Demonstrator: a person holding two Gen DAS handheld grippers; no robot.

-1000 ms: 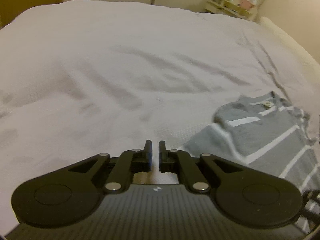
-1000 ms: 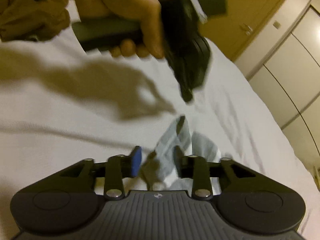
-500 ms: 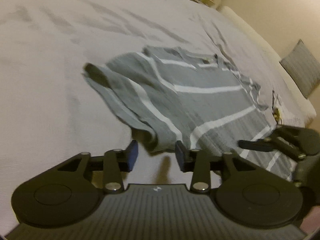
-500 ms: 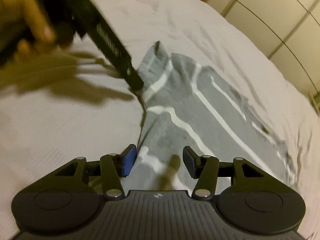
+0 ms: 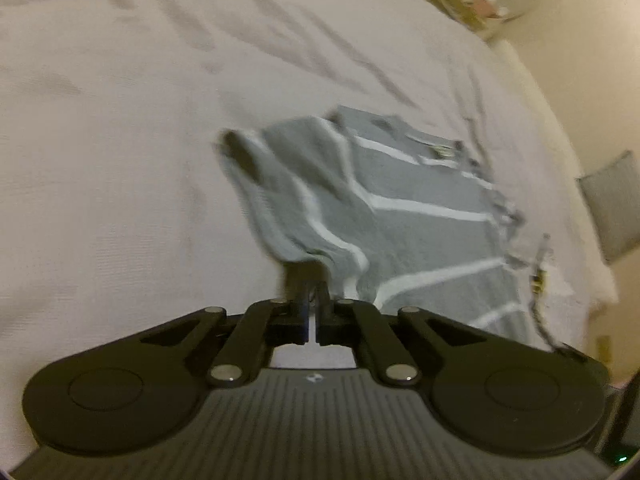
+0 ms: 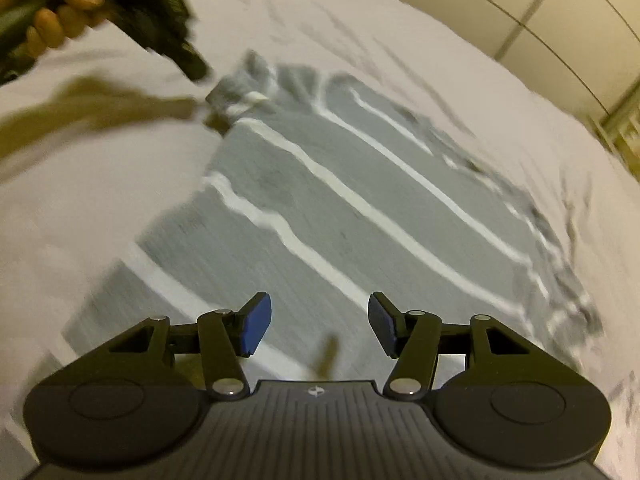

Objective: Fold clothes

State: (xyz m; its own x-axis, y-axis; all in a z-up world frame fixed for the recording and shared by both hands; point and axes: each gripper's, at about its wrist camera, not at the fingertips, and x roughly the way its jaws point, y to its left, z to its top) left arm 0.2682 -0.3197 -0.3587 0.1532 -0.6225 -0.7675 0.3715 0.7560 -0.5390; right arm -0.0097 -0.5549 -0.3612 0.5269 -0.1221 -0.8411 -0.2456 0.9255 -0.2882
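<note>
Since half a second ago, left gripper [image 5: 312, 300] is clamped on shirt [image 5: 400, 216] sleeve; right gripper [image 6: 319, 326] is held wide (hem should be pulled toward 12 o'clock, evenly).

Grey white-striped shirt [image 6: 360, 216] spread on bed, one edge lifted.

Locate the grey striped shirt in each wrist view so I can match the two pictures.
Left wrist: grey striped shirt lies centre-right, its near edge at the left gripper.
Right wrist: it fills the centre, beyond the open right gripper.
Shared landmark: the white bedsheet under it.
</note>
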